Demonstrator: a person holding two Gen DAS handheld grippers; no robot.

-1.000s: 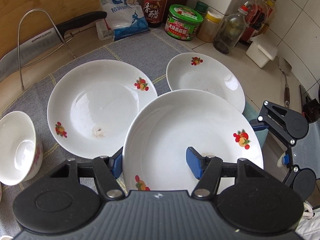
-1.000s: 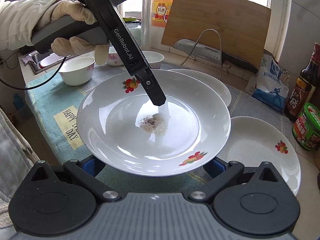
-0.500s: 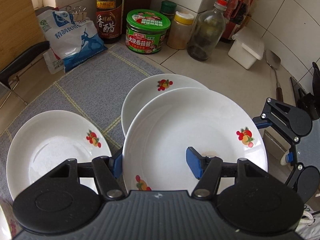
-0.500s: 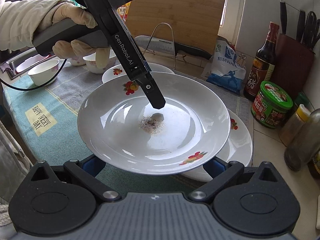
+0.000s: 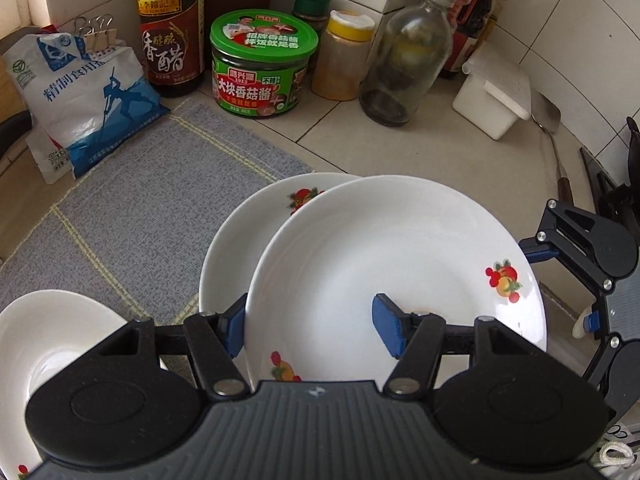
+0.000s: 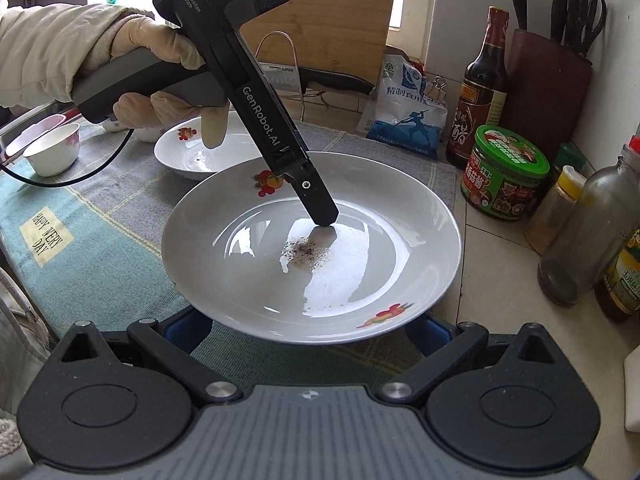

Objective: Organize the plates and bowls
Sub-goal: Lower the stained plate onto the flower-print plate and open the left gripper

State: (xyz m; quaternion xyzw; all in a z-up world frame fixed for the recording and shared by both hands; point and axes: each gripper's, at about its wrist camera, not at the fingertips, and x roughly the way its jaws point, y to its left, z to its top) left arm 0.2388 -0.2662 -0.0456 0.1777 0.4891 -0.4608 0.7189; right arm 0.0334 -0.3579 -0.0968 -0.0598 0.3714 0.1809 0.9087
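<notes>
Carried sideways over the smaller plate (image 5: 248, 240), big plate (image 5: 396, 264) pinched by left hand-held gripper (image 5: 308, 330) for stacking; right hand-held gripper (image 6: 308, 330) apart underneath.

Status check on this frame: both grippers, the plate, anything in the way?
Left gripper shut on carried plate. Right gripper under its near rim, grip unclear. Second plate directly beneath; jars stand beyond.

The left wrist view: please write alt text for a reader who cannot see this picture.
The left gripper clamps the rim of a white fruit-patterned plate, held over a second matching plate on a grey mat. Behind stand a vinegar bottle, a green sauce jar and a salt bag.
</notes>
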